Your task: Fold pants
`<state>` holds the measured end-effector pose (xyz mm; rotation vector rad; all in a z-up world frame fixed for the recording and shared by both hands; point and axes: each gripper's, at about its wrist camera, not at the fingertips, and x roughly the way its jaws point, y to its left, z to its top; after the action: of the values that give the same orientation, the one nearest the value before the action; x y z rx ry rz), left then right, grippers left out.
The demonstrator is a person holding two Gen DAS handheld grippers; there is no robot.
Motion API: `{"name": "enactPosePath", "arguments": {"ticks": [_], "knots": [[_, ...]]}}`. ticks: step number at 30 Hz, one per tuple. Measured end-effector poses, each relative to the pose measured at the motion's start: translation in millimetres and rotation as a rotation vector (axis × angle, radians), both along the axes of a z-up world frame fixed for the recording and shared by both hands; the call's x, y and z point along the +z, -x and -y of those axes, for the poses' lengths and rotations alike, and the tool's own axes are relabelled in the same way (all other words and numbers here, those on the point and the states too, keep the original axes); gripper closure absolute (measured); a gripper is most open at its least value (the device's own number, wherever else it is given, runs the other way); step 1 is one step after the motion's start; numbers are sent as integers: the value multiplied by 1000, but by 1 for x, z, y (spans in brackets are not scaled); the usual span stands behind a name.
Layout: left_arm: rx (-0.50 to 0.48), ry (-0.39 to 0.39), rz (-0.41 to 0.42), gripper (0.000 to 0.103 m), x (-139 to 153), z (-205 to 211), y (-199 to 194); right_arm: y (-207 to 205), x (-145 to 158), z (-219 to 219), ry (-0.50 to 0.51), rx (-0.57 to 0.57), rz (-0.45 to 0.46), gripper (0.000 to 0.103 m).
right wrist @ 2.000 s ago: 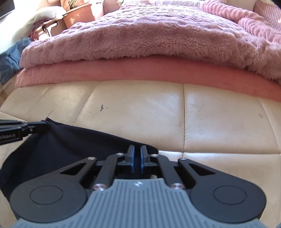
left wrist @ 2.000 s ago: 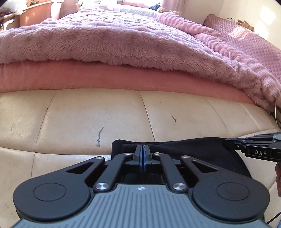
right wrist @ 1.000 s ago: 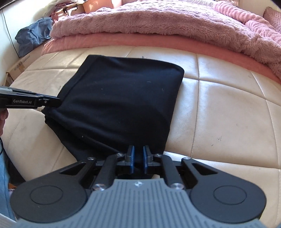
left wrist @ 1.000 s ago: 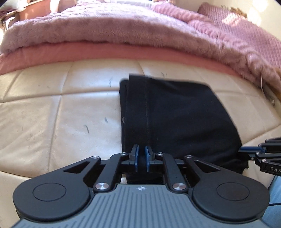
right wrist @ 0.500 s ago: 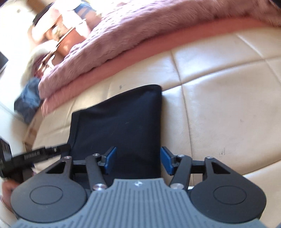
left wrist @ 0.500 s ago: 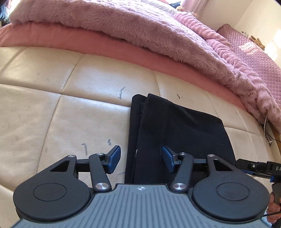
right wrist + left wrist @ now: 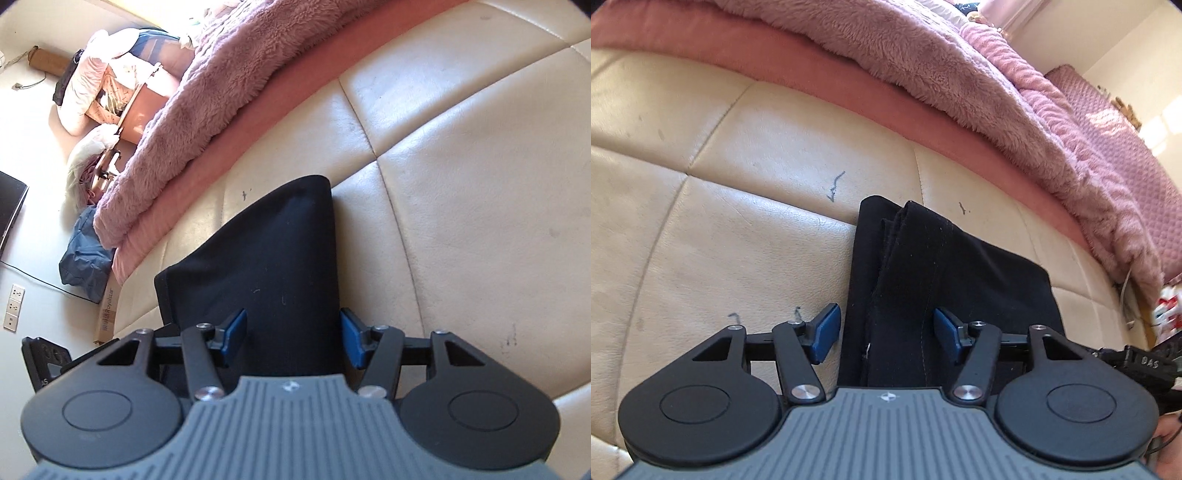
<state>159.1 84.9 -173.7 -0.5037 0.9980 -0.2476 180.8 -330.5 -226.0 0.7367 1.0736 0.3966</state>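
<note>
Black pants (image 7: 945,280) folded; both grippers spread, apparently hovering.

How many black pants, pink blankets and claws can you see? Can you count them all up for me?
Black pants: 1, folded on the cream cushion.
Pink blankets: 2, a fluffy blanket lying over a smooth pink blanket.
Claws: 2, the left claw and the right claw, both open.
Total: 5

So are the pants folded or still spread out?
Folded. The black pants lie as a compact layered rectangle on the cream cushion, stacked edges visible at the left.
</note>
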Motion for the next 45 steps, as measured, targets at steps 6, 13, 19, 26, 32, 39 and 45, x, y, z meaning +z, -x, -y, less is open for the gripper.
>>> {"name": "enactPosePath", "arguments": {"ticks": [6,13,19,26,32,39,45], "knots": [[31,57,-5,66,-2,-2,-5,-8,-7,0,-28,6,-6,78],[68,-47,44,80,19,-19,-11,-21,-3,-17,-35,43,10,84],[133,-138,54,80,29,-67,-22,-57,6,-81,-17,153,45,85],[153,-178,47,79,25,-96,-37,-92,9,-142,16,220,64,85],[144,-245,33,56,25,-91,-39,-97,5,-148,71,236,57,80],[150,-474,121,48,61,-64,-24,-83,38,-157,242,249,180,59],[183,-637,286,33,106,-28,8,-44,96,-170,428,262,430,33]]}}
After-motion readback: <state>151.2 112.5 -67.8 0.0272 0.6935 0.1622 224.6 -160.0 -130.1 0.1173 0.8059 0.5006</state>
